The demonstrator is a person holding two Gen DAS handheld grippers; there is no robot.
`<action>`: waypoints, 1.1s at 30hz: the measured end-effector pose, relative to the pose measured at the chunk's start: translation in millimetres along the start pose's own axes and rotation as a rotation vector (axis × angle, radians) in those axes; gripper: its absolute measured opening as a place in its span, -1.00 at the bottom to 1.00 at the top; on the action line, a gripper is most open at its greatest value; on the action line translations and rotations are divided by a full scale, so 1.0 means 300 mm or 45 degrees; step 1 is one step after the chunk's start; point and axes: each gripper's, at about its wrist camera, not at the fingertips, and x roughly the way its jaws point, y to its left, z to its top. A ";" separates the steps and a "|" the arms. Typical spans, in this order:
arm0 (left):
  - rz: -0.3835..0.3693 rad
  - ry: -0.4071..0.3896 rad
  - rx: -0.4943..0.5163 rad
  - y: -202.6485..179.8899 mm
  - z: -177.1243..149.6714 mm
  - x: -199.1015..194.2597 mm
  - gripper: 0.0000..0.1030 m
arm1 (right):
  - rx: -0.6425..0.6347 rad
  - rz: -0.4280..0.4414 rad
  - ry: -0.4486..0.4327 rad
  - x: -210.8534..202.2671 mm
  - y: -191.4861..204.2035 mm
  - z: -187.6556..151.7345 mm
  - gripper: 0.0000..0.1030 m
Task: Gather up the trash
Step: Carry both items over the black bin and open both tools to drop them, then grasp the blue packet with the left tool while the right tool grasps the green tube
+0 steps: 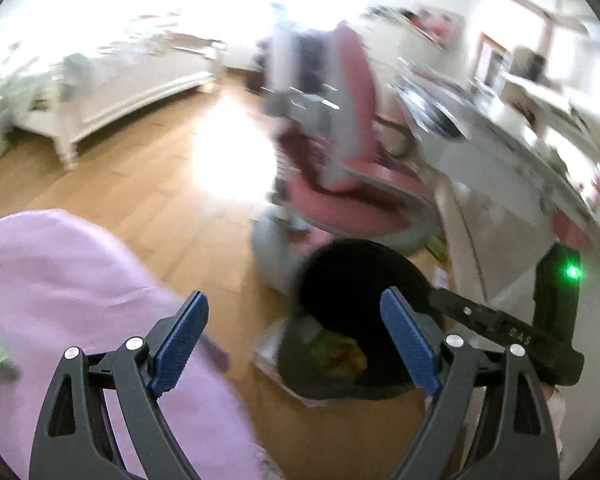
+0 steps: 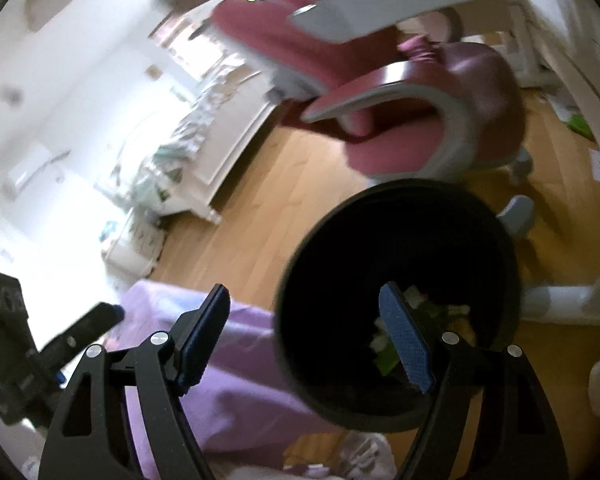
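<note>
One black trash bin (image 2: 400, 300) stands upright on the wooden floor (image 1: 148, 184), its round mouth facing up. It sits just beside the edge of a purple cloth (image 1: 80, 288) and near one pink chair (image 2: 420, 112). Mixed trash (image 2: 424, 320), white, green and yellow, lies at the bottom; the pieces are too blurred to count. Left gripper (image 1: 294, 344): jaws wide apart, nothing between them. Right gripper (image 2: 306, 336): jaws wide apart over the bin's rim, holding nothing.

Both wrist views look steeply down, sharing the bin (image 1: 352, 320) (image 2: 396, 300)
</note>
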 end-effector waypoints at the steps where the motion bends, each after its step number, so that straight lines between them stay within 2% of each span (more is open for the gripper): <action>1: 0.026 -0.021 -0.031 0.042 -0.006 -0.032 0.69 | -0.039 0.014 0.019 0.014 0.043 -0.011 0.49; 4: 0.144 -0.074 -0.177 0.230 -0.042 -0.140 0.70 | -0.169 0.048 0.069 0.051 0.174 -0.039 0.49; 9: 0.444 -0.119 -0.378 0.537 -0.167 -0.305 0.69 | -0.370 0.140 0.127 0.091 0.407 -0.100 0.49; 10: 0.486 -0.121 -0.418 0.590 -0.195 -0.329 0.69 | -0.423 0.159 0.145 0.105 0.462 -0.118 0.47; 11: 0.519 -0.116 -0.477 0.656 -0.229 -0.355 0.69 | -0.475 0.184 0.176 0.124 0.522 -0.140 0.34; 13: 0.551 -0.106 -0.569 0.759 -0.277 -0.384 0.68 | -0.534 0.226 0.230 0.157 0.609 -0.165 0.28; 17: 0.581 -0.106 -0.640 0.876 -0.307 -0.407 0.68 | -0.698 0.310 0.296 0.213 0.827 -0.243 0.25; 22: 0.580 -0.063 -0.642 0.951 -0.292 -0.349 0.68 | -0.857 0.354 0.361 0.310 1.054 -0.343 0.25; 28: 0.651 0.008 -0.580 0.975 -0.255 -0.279 0.67 | -0.950 0.351 0.447 0.423 1.195 -0.415 0.26; 29: 0.682 0.041 -0.545 0.976 -0.253 -0.260 0.45 | -0.956 0.346 0.453 0.435 1.205 -0.418 0.26; 30: 0.700 0.075 -0.514 0.979 -0.254 -0.245 0.14 | -0.957 0.340 0.460 0.457 1.210 -0.420 0.26; 31: 0.722 0.073 -0.467 0.974 -0.254 -0.243 0.02 | -0.957 0.331 0.471 0.475 1.219 -0.422 0.26; 32: 0.725 0.074 -0.416 0.967 -0.258 -0.241 -0.25 | -0.961 0.325 0.479 0.490 1.227 -0.423 0.26; 33: 0.722 0.076 -0.404 0.961 -0.262 -0.244 -0.36 | -0.976 0.316 0.482 0.502 1.238 -0.427 0.26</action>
